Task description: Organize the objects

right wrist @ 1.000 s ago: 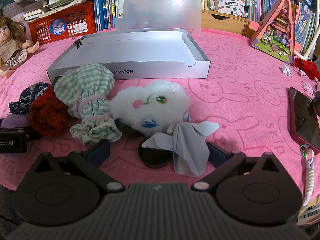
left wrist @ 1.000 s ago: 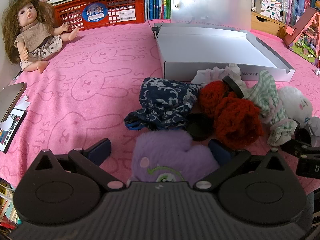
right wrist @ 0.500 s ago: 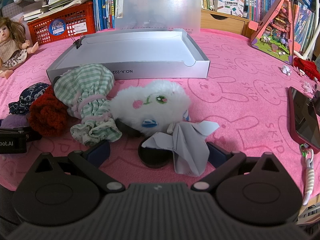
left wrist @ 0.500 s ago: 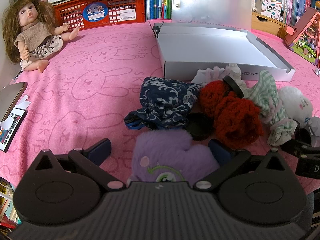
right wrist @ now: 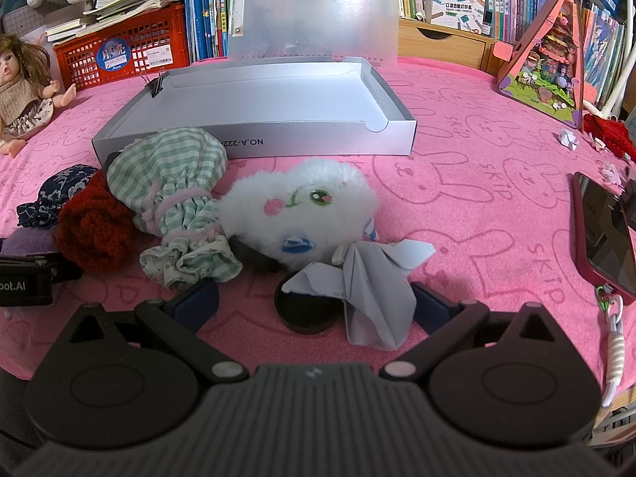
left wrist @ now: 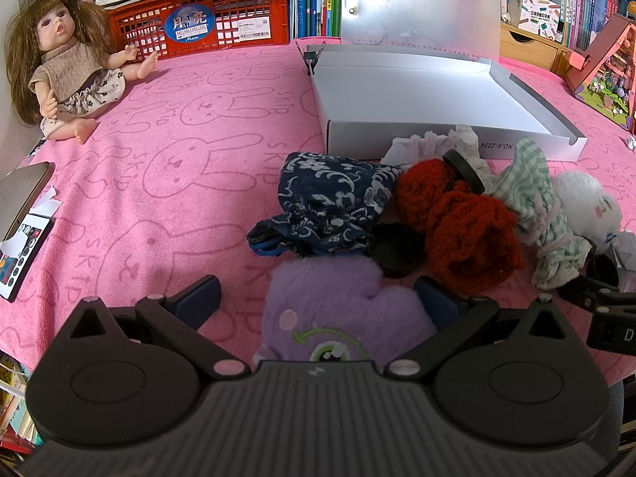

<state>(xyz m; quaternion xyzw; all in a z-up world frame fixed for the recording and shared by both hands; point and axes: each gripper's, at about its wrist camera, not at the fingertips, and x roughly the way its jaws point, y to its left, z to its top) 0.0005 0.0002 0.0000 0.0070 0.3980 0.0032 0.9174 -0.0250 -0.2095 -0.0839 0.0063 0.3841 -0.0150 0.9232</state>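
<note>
A row of small doll items lies before the open grey box [left wrist: 437, 135] [right wrist: 318, 145]. My left gripper [left wrist: 316, 298] stands open, its fingers on either side of a purple plush hat [left wrist: 338, 310]. Beyond that lie a navy floral cloth [left wrist: 330, 202], a black round lid [left wrist: 395, 244] and red knitted pieces [left wrist: 465, 230]. My right gripper [right wrist: 316, 304] is open around a black round lid [right wrist: 306, 314] and a crumpled white paper [right wrist: 369, 290]. Beyond them lie a white plush hat [right wrist: 306, 210] and a green checked cloth [right wrist: 175, 183].
A doll [left wrist: 67, 67] sits at the far left by a red crate [left wrist: 202, 24]. A phone [right wrist: 604, 234] lies at the right, a remote [left wrist: 20, 254] at the left edge. A toy house [right wrist: 544, 55] and shelves of books stand behind the pink cloth [left wrist: 179, 159].
</note>
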